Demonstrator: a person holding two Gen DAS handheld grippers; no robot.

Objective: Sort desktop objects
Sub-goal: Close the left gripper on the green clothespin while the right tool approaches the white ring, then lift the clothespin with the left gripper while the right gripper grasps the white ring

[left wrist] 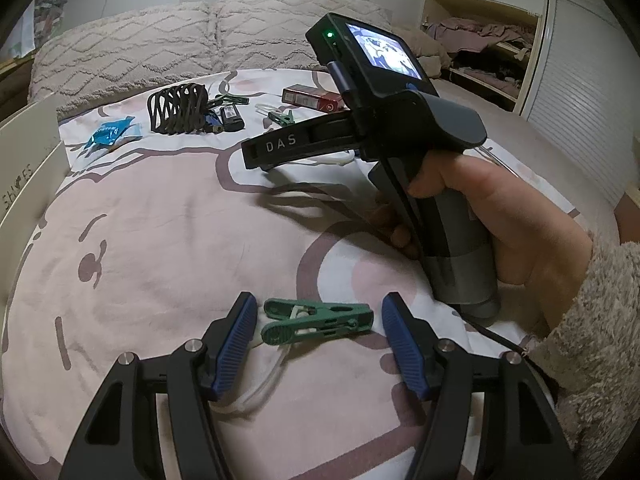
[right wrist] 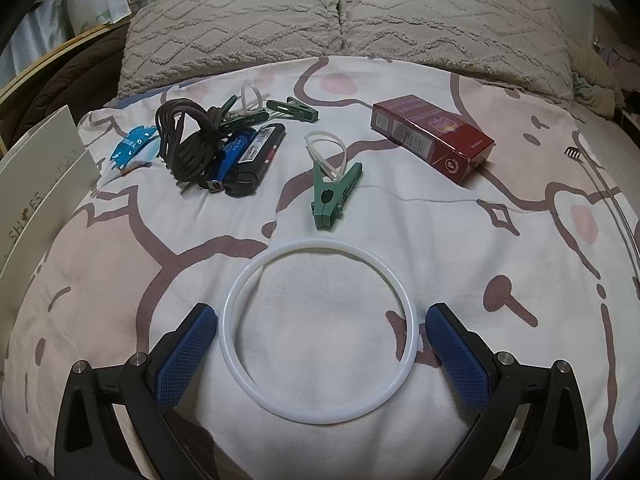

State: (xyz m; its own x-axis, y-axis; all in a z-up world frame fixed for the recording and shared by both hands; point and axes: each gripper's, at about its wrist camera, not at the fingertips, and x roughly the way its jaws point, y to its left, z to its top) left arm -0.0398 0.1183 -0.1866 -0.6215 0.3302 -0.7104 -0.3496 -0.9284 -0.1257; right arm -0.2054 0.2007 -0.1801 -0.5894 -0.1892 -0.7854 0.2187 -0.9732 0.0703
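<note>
Left tool [left wrist: 316,334]: jaws partly apart, pads [left wrist: 240,332] on either side of a green clip [left wrist: 320,320] lying flat on the bed cover [left wrist: 160,220]. The clip sits crosswise between the pads. A gap shows on the right side; on the left the clip's end is near the pad, contact not resolvable. Nothing is gripped. A clear loop [left wrist: 264,384] trails from the clip toward the camera, lying on the cover.

Right tool [right wrist: 320,336]: jaws wide, blue pads [right wrist: 188,344] flanking a white ring [right wrist: 320,416] that lies flat on the cover. Both pads stand just outside the ring's rim, very close; whether they touch it cannot be told. The ring is not lifted.

Seen from the left wrist, a hand [left wrist: 500,216] in a fuzzy sleeve [left wrist: 592,340] holds the right tool's handle, to the right of the clip.

Farther up the bed, from the right wrist: a second green clip [right wrist: 332,192] with a clear loop just beyond the ring, a red box [right wrist: 432,136] to its right, and to the left a cluster of coiled cable [right wrist: 184,140], black lighter [right wrist: 256,156], more green clips [right wrist: 288,108] and a blue packet [right wrist: 128,144]. Pillows [right wrist: 340,20] lie behind. A white box [right wrist: 36,184] stands at the left edge.
</note>
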